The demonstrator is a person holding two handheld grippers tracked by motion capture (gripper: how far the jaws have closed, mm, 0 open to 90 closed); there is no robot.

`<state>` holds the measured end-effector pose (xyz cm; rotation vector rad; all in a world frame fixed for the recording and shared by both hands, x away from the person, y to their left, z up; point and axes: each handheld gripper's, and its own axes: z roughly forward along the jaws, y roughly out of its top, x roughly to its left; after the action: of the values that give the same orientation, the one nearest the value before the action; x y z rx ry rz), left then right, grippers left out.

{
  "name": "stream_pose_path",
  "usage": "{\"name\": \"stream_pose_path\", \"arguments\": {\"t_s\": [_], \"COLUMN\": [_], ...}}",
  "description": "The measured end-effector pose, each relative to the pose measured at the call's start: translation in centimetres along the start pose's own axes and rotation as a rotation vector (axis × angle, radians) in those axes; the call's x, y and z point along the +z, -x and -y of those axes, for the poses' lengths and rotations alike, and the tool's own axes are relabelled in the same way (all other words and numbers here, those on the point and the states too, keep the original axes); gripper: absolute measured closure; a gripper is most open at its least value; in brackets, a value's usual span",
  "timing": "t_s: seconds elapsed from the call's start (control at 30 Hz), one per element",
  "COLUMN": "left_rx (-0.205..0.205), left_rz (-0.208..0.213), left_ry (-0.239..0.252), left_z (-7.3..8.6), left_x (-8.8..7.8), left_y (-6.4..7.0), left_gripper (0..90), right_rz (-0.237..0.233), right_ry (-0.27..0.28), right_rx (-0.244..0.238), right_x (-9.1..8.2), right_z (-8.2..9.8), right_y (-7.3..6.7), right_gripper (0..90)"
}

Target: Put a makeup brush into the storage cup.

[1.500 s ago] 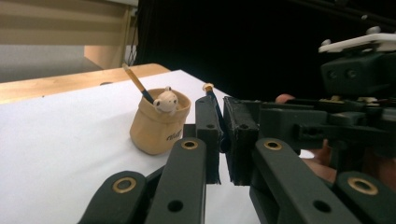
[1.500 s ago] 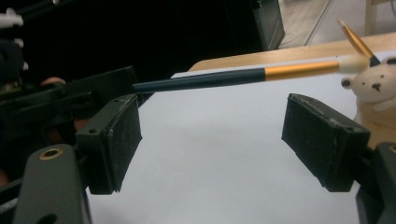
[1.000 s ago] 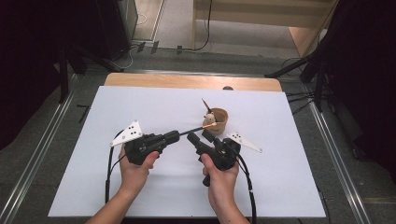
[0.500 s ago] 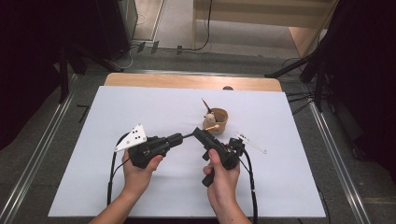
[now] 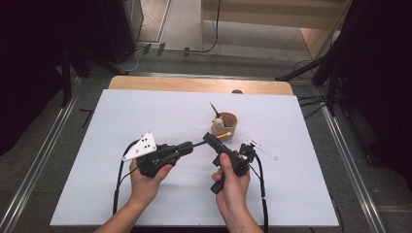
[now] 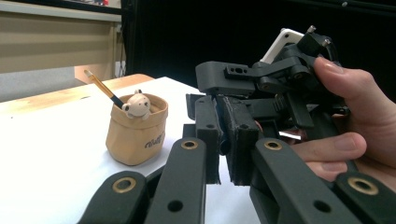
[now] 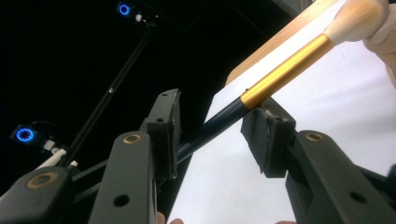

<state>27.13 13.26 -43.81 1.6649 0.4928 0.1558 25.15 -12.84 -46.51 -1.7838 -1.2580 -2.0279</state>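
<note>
Jaws of the right gripper stand apart, just been closing, with the brush handle running between them, not yet pressed by both pads. Left gripper jaws together, clamped on the brush's dark handle end. In the high view both grippers meet at frame centre; the tan cup sits just above, on the white table.
</note>
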Motion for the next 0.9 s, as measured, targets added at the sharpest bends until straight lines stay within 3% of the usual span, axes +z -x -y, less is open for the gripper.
{"name": "stream_pose_path", "arguments": {"t_s": [0.1,0.2,0.23,0.3,0.33,0.37,0.43,0.53,0.6,0.63,0.67,0.73,0.77,0.8,0.83,0.9], "left_rx": [0.011,0.007,-0.007,-0.025,-0.025,-0.026,-0.027,-0.019,-0.018,-0.017,-0.019,-0.023,-0.023,-0.02,-0.003,-0.002], "left_rz": [0.002,0.01,0.027,0.059,0.053,0.039,0.015,-0.03,-0.043,-0.048,-0.048,-0.029,-0.021,-0.007,0.006,0.016], "left_ry": [-0.006,-0.021,-0.037,-0.049,-0.05,-0.054,-0.053,-0.053,-0.053,-0.053,-0.056,-0.065,-0.065,-0.065,-0.07,-0.069], "left_z": [0.1,0.1,0.3,0.4,0.4,0.4,0.4,0.3,0.3,0.3,0.3,0.2,0.2,0.3,0.3,0.4], "left_x": [0.1,0.3,0.4,0.6,0.7,0.7,0.7,0.5,0.4,0.3,0.3,0.1,0.0,-0.1,-0.3,-0.5], "left_y": [0.1,0.1,0.0,-0.1,0.0,-0.1,-0.1,-0.3,-0.5,-0.5,-0.5,-0.6,-0.6,-0.6,-0.5,-0.5], "left_gripper": [86.4,85.9,82.2,64.8,64.8,51.1,42.2,35.9,27.8,27.8,21.3,18.7,14.2,14.2,11.4,9.4], "right_rz": [-0.009,-0.053,-0.085,-0.123,-0.123,-0.126,-0.125,-0.128,-0.115,-0.115,-0.099,-0.091,-0.068,-0.068,-0.041,-0.031], "right_ry": [-0.002,-0.003,-0.003,0.005,0.005,0.009,0.02,0.02,0.029,0.029,0.034,0.039,0.048,0.048,0.058,0.063], "right_rx": [0.019,0.053,0.067,0.063,0.063,0.014,-0.032,-0.052,-0.096,-0.096,-0.138,-0.153,-0.21,-0.21,-0.283,-0.305], "right_x": [-0.1,-0.3,-0.4,-0.6,-0.6,-0.8,-0.9,-1.0,-1.1,-1.1,-1.2,-1.2,-1.3,-1.3,-1.5,-1.5], "right_z": [-0.1,-0.2,-0.3,-0.5,-0.5,-0.7,-0.8,-0.9,-1.1,-1.1,-1.2,-1.3,-1.4,-1.4,-1.5,-1.6], "right_y": [0.1,0.4,0.4,0.2,0.2,-0.2,-0.5,-0.8,-1.0,-1.0,-1.1,-1.2,-1.4,-1.4,-1.8,-1.9], "right_gripper": [64.3,75.3,82.9,84.2,84.2,84.3,84.3,84.3,84.3,84.3,84.2,84.3,84.3,84.3,84.2,84.2]}}
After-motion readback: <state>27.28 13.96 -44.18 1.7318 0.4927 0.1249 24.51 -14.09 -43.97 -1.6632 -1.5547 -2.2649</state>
